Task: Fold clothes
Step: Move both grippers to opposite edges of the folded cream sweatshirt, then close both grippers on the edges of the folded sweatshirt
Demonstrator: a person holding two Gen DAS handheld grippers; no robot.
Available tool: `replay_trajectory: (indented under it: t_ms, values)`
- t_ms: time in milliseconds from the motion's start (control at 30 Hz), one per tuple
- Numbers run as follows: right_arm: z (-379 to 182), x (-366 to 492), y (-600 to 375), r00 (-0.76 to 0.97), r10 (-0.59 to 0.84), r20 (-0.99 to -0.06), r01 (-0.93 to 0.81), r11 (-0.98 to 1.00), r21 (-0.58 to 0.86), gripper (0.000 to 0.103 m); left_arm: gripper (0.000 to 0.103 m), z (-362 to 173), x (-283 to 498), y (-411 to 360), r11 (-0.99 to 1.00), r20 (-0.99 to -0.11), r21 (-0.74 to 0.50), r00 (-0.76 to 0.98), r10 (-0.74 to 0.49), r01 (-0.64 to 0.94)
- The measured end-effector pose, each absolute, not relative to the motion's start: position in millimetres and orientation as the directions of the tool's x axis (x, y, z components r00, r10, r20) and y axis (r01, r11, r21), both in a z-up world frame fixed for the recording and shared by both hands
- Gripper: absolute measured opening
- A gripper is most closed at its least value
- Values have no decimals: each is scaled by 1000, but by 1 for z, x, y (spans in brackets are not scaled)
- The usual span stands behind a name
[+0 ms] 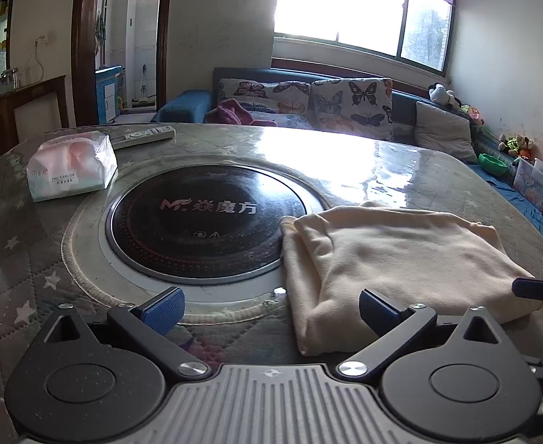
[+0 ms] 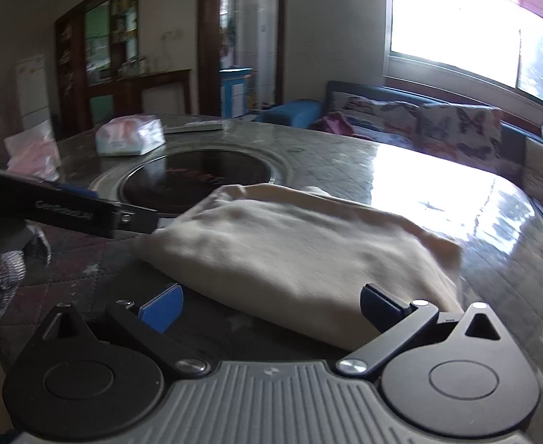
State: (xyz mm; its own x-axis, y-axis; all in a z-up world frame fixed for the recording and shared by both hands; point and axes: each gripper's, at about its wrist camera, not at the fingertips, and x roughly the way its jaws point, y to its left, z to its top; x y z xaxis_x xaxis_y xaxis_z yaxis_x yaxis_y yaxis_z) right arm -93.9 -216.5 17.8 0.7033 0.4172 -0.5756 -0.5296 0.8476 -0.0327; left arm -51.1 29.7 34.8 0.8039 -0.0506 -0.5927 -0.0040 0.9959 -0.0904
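A cream garment (image 1: 393,259) lies folded into a thick rectangle on the round table, right of the black hotplate. My left gripper (image 1: 271,309) is open and empty, its right finger over the cloth's near left corner. In the right wrist view the same cream garment (image 2: 301,251) fills the middle. My right gripper (image 2: 271,309) is open and empty at the cloth's near edge. The left gripper's finger (image 2: 86,214) shows at the left, by the cloth's left end. The right gripper's fingertip (image 1: 538,289) shows at the right edge of the left wrist view.
A black round hotplate (image 1: 204,218) is set in the table's middle. A tissue pack (image 1: 71,166) and a remote control (image 1: 143,136) lie at the far left. A sofa with butterfly cushions (image 1: 345,107) stands behind the table. A gloved hand (image 2: 8,266) is at the left.
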Motion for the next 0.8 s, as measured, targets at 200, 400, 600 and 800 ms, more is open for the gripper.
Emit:
replay_trajectory:
  t_ms: [200, 400, 600, 800]
  values:
    - [23, -88, -176, 650, 471, -596, -655, 745, -126, 96, 84, 29, -39, 45, 992, -624, -123, 779, -61, -22]
    - [20, -87, -136, 601, 503, -621, -748, 627, -217, 83, 80, 28, -31, 63, 981, -636, -188, 766, -92, -37]
    - [10, -88, -105, 578, 495, -649, -795, 522, -310, 57, 82, 32, -23, 72, 961, -634, -273, 760, -143, -47]
    - [9, -83, -102, 584, 477, -657, -788, 529, -316, 25, 89, 33, -16, 76, 914, -626, -401, 749, -218, -69]
